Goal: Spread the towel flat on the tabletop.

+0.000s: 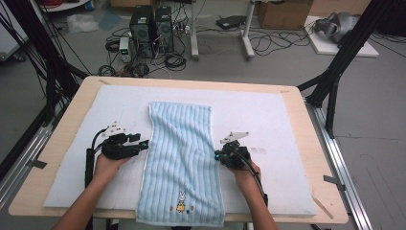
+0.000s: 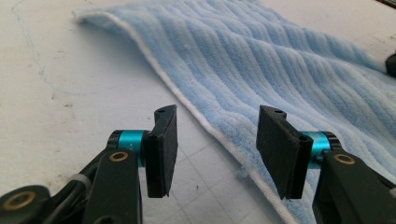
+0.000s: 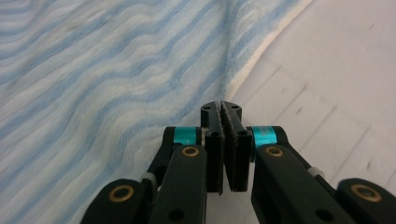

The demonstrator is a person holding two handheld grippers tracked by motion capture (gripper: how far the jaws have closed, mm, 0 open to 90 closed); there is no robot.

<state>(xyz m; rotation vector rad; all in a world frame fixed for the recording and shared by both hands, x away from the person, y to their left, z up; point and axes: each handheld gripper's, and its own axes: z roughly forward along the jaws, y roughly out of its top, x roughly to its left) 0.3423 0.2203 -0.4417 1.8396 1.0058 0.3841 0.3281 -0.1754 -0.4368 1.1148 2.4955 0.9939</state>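
Place: a robotics or recording lab.
Floor: grey concrete, strewn with loose black cables (image 1: pixel 268 43).
Equipment: two black tower computers (image 1: pixel 152 26) standing on the floor beyond the pale wooden counter (image 1: pixel 62 139).
Frame: black metal rig struts (image 1: pixel 335 72) flanking the counter.
Storage: brown cardboard box (image 1: pixel 285 13) at the back.

Blue towel (image 1: pixel 181 158) flat between left hand-held gripper (image 1: pixel 142 143), right hand-held gripper (image 1: pixel 217 156).

A light wooden table (image 1: pixel 313 158) carries a white mat (image 1: pixel 268 120) that covers most of its top. On the mat, between the left gripper (image 1: pixel 143 143) and the right gripper (image 1: pixel 217 155), lies a blue striped towel (image 1: pixel 179 158), its near end hanging over the table's front edge.
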